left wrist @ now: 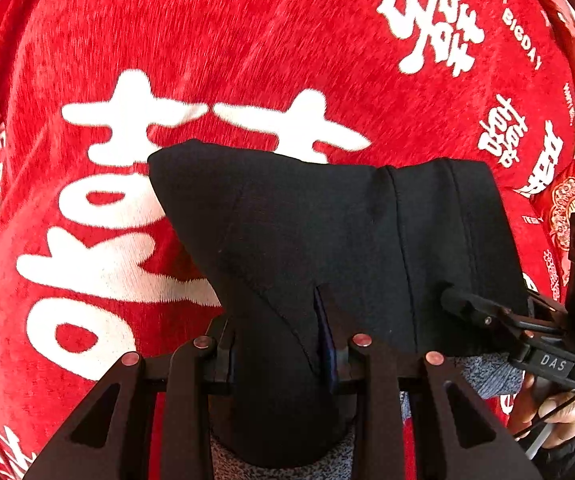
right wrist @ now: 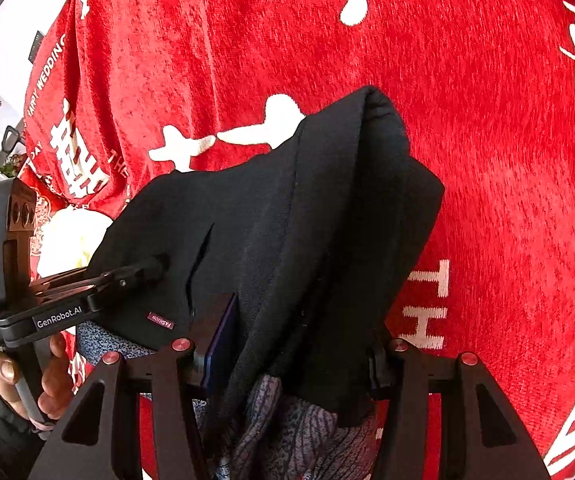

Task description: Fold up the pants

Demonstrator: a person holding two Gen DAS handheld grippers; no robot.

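Altogether: one pair of black pants (left wrist: 327,232), held up over one red blanket (left wrist: 247,40) printed with white characters. Two grippers: left gripper (left wrist: 283,354), jaws narrowed onto a bunched fold of the pants; right gripper (right wrist: 287,360), jaws wider, clamped on a thicker fold of the same garment. One small "FASHION" label (right wrist: 160,321) on the pants. Grey knit lining (right wrist: 287,432) showed beneath. Two hands, each partly cut off: right hand (left wrist: 555,412), left hand (right wrist: 27,380). Fingertips were buried in cloth; the frame's edge cut off the lower pants.
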